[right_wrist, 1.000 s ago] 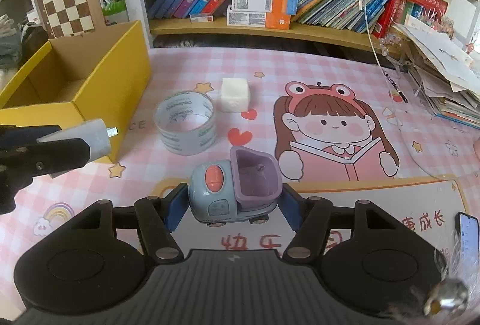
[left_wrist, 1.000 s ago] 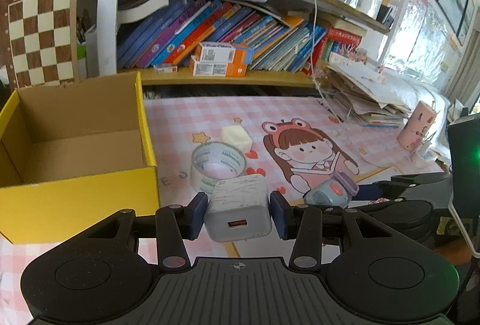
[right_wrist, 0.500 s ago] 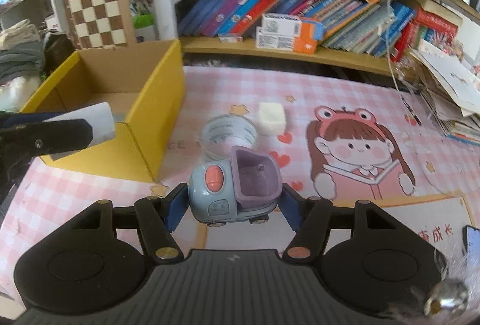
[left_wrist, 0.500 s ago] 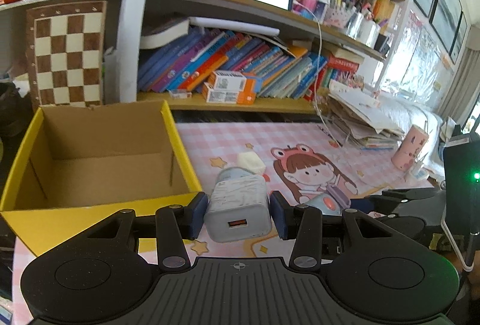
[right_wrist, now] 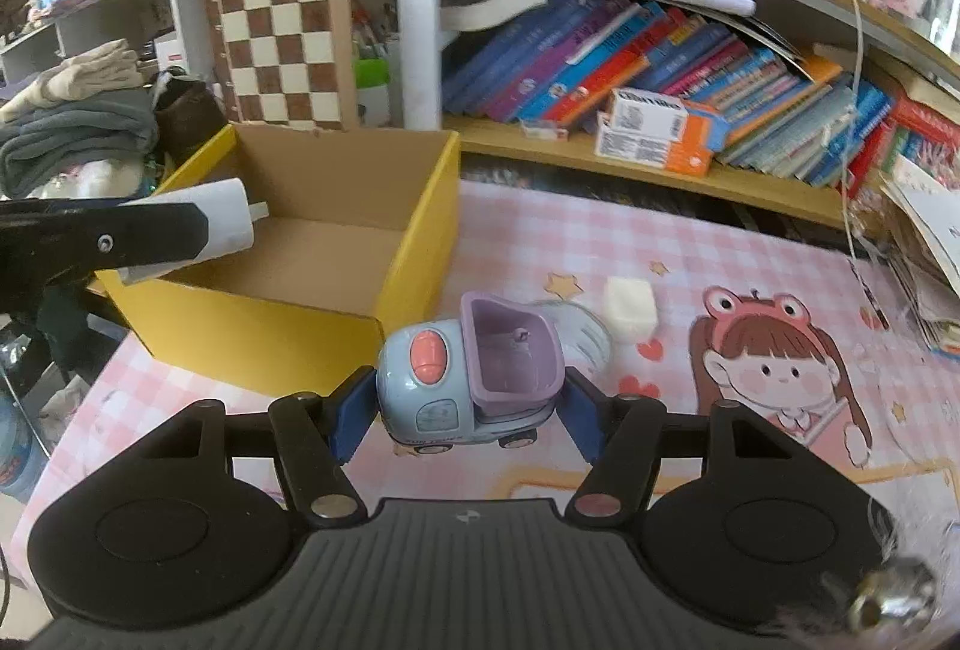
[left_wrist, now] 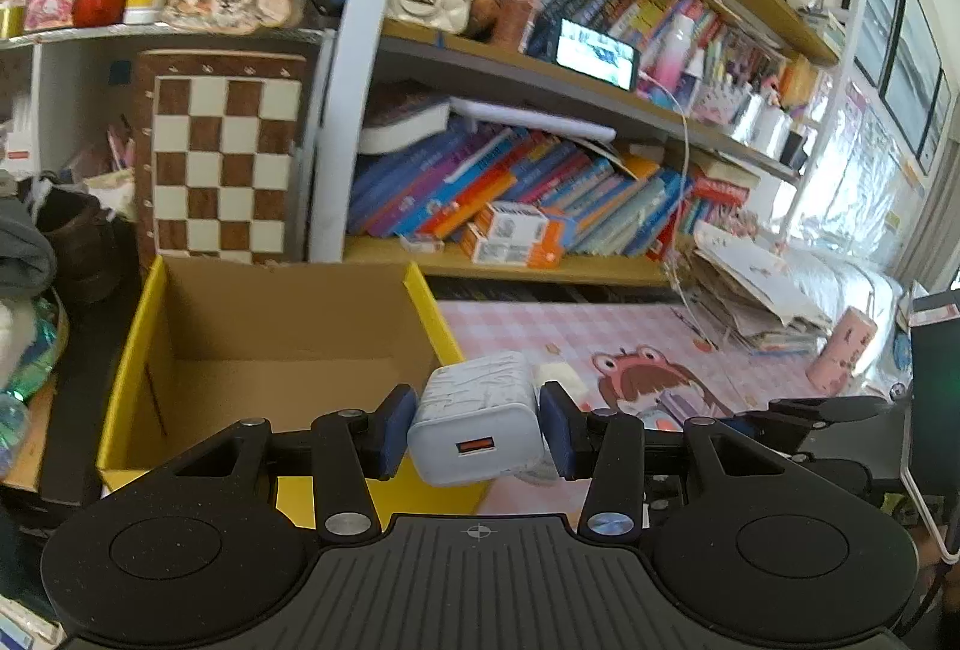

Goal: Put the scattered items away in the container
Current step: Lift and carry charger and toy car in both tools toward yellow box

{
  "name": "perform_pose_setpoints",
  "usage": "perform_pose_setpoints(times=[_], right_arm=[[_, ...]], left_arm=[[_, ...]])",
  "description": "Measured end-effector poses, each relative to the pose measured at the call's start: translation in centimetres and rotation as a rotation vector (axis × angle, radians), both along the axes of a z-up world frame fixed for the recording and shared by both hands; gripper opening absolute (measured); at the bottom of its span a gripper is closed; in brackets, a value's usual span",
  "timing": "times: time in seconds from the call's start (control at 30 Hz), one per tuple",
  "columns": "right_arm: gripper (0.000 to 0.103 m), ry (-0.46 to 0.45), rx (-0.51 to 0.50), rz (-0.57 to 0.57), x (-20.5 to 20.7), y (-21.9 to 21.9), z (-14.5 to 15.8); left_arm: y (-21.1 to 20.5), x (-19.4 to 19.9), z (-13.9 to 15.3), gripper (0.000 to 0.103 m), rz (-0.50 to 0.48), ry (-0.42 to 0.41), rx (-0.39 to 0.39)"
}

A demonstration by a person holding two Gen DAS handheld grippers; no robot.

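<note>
My left gripper [left_wrist: 478, 428] is shut on a white USB charger [left_wrist: 477, 425] and holds it in the air over the near right corner of the open yellow cardboard box [left_wrist: 129, 350]. In the right wrist view the charger [right_wrist: 225, 224] hangs over the box's [right_wrist: 420, 242] near left rim. My right gripper [right_wrist: 465, 410] is shut on a blue and purple toy car [right_wrist: 471, 380], raised above the pink mat, to the right of the box. A clear tape roll [right_wrist: 585, 335] and a white cube [right_wrist: 629, 300] lie on the mat behind the car.
The box looks empty inside. A bookshelf [right_wrist: 660, 170] with books and a chessboard [right_wrist: 279, 50] stands behind the table. Paper stacks [left_wrist: 750, 302] and a pink cup [left_wrist: 843, 350] sit at the right. Folded clothes [right_wrist: 72, 128] lie left of the box.
Both grippers have risen and moved left toward the box, each still holding its item. The charger has gone from over the mat to over the box's edge.
</note>
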State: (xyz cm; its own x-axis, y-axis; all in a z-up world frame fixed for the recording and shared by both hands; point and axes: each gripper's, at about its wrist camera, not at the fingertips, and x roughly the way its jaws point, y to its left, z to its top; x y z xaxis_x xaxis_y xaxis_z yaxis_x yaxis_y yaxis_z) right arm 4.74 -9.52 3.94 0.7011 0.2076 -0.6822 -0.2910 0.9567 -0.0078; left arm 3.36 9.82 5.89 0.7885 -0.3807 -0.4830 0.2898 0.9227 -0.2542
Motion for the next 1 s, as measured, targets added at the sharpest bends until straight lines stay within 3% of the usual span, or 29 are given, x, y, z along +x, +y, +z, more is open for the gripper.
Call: perform_pose_setpoints(times=[0.5,1.0], right_arm=[[0.063,-0.039,-0.012,0.095,3.1,4.6,2.2],[0.063,-0.03,-0.019,0.166,6.1,7.1,2.1]], left_arm=[[4.5,2.1,0.6,0.044,0.089,-0.037,-0.023],[6.9,4.7,-0.6,0.043,0.182,-0.017,-0.018]])
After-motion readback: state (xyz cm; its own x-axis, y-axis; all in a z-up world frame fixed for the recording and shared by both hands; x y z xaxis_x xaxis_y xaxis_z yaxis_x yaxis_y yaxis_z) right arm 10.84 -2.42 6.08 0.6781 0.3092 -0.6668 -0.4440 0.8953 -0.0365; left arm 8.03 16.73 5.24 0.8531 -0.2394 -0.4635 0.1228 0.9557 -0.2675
